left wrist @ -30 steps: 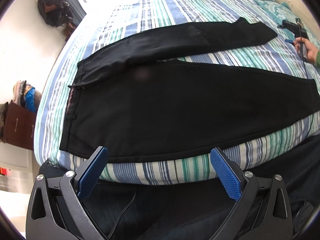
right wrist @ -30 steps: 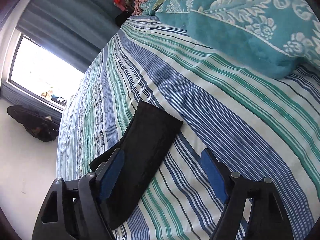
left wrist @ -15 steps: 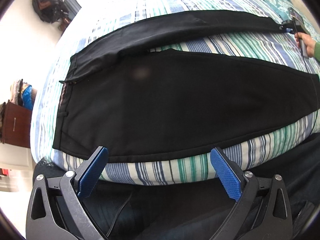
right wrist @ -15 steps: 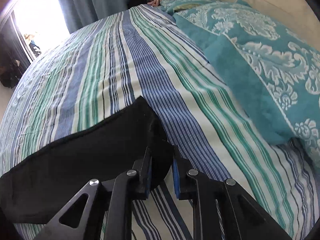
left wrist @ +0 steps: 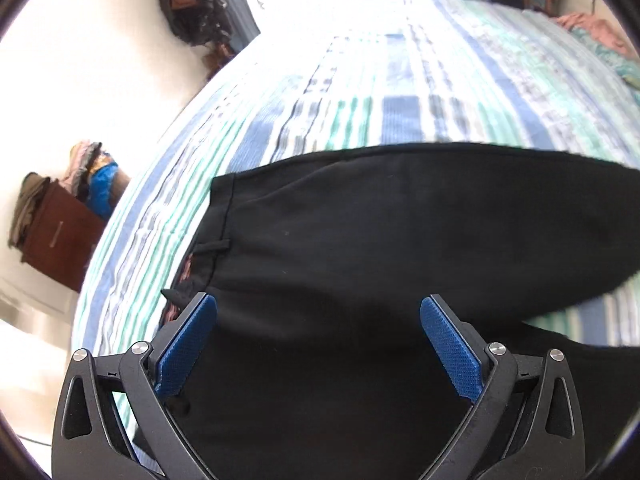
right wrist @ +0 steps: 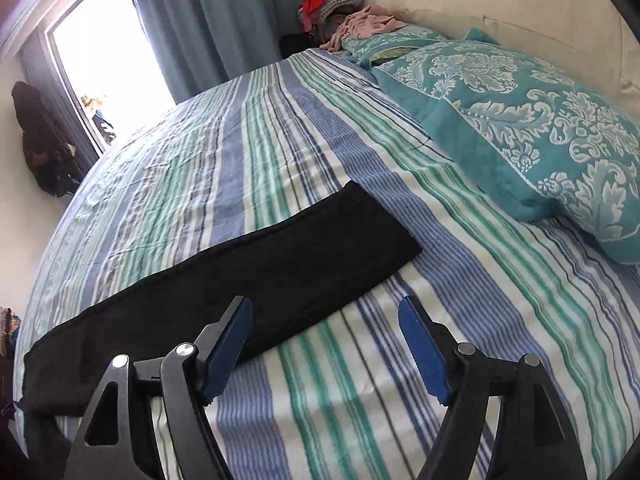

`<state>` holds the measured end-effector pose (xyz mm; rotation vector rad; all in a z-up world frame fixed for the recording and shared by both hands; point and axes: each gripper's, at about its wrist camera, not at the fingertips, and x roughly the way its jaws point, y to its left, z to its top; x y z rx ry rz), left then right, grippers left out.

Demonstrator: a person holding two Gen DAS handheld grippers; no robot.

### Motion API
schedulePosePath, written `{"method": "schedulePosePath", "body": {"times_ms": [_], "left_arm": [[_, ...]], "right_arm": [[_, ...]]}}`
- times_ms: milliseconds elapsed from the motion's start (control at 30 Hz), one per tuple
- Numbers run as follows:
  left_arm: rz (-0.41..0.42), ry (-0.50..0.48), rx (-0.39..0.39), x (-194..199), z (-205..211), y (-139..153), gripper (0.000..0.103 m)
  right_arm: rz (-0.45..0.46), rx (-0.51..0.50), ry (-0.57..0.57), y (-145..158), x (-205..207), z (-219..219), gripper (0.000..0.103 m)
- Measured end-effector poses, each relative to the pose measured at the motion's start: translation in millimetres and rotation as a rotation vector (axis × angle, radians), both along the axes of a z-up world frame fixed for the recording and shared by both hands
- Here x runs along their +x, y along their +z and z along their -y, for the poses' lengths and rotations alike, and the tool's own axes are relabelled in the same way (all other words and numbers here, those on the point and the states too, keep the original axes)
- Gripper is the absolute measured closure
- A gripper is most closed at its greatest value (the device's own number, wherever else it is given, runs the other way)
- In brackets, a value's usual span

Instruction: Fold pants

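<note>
Left gripper: its blue pads are standing wide apart over the upper part of the pants, pinching nothing.
Pants: black, lying flat on the striped bed sheet; in the left wrist view the waistband is sitting at about 9 o'clock of the cloth and a leg is running off toward 3 o'clock.
Right gripper: fingers are spread too, holding nothing (the left finger is hovering over the edge of the leg, the right one over bare sheet).
Leg end: in the right wrist view the hem is pointing to about 1 o'clock, stopping well short of the teal patterned pillow at 2 o'clock.
Done so far: the leg in the right view is lying straight and smooth; whether the two legs are already stacked I cannot tell for sure.
Left to do: judging by the length still stretched out, the crosswise folds are not yet made.
Writing: no brand, label or readable text is showing (only a faint reddish pattern inside the waistband).
</note>
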<state>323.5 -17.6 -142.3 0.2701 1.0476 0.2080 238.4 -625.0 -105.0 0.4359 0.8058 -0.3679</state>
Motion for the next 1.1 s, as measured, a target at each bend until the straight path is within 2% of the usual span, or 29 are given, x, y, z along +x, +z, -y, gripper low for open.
{"method": "schedulePosePath", "body": {"times_ms": [33,67,100,167,233,300,367,400,433,500,600,667,700,733,833,900,967,1033,1100], "left_arm": [[-0.044,0.023,0.043,11.3,-6.8,-22.3,0.000],[-0.081,0.006,-0.002,16.0,-14.1,-37.8,0.000],[-0.073,0.004,-0.043,15.3,-20.7,-41.4,0.000],[-0.050,-0.002,-0.083,10.1,-26.5,-30.7,0.000],[-0.025,-0.014,-0.078,0.0,-25.7,-15.1,0.001],[-0.008,-0.040,-0.073,-16.1,-23.6,-1.6,0.001],[0.006,-0.073,-0.084,-39.0,-23.5,11.0,0.001],[0.006,-0.081,-0.090,-50.4,-24.3,14.8,0.001],[0.003,-0.080,-0.099,-62.9,-26.4,17.3,0.001],[-0.004,-0.072,-0.130,-88.8,-28.8,16.9,0.001],[-0.050,-0.043,-0.118,-116.3,-35.2,-6.5,0.001],[-0.135,0.008,-0.095,-128.1,-42.8,-34.2,0.000],[-0.141,0.033,-0.138,-133.8,-51.1,-40.7,0.000],[-0.116,0.055,-0.175,-139.3,-57.6,-38.4,0.000],[-0.140,0.059,-0.200,-132.3,-61.7,-27.7,0.001],[-0.089,0.032,-0.238,-119.7,-64.0,-9.0,0.001],[-0.018,0.013,-0.248,-91.2,-65.5,16.8,0.001],[0.038,0.027,-0.274,-53.6,-70.1,38.0,0.001],[0.064,0.026,-0.304,-9.5,-74.2,46.5,0.001]], "right_arm": [[0.014,0.036,0.007,1.2,-14.6,-6.4,0.021],[0.021,0.076,0.013,0.5,-30.6,-13.8,0.021],[0.019,0.121,0.018,-1.8,-47.3,-21.6,0.021],[0.011,0.239,0.028,-9.1,-82.9,-27.5,0.021],[-0.007,0.365,0.012,-21.1,-120.1,-25.6,0.021],[-0.046,0.439,-0.061,-37.7,-150.3,-3.5,0.021],[-0.109,0.382,-0.207,-50.3,-180.1,31.2,0.021],[-0.111,0.330,-0.263,-50.5,-195.1,46.2,0.030],[-0.083,0.323,-0.284,-47.8,-205.8,57.3,0.037],[-0.137,0.246,-0.373,-35.7,-217.9,59.5,0.029],[-0.055,0.249,-0.273,-13.7,-220.2,26.5,0.028],[-0.029,0.225,-0.180,-1.3,-214.0,-11.9,0.026],[-0.014,0.220,-0.134,3.1,-211.7,-33.7,0.023],[-0.002,0.210,-0.096,6.3,-208.4,-56.2,0.022],[0.035,0.170,0.002,13.6,-202.2,-123.5,0.020],[0.061,0.143,0.062,11.8,-198.7,-166.6,0.017],[0.067,0.076,0.131,3.7,-193.0,-206.8,0.016],[0.011,0.002,0.222,-4.4,-181.0,-238.9,0.016],[0.005,-0.063,0.302,-5.0,-171.2,-259.8,0.016]]}}
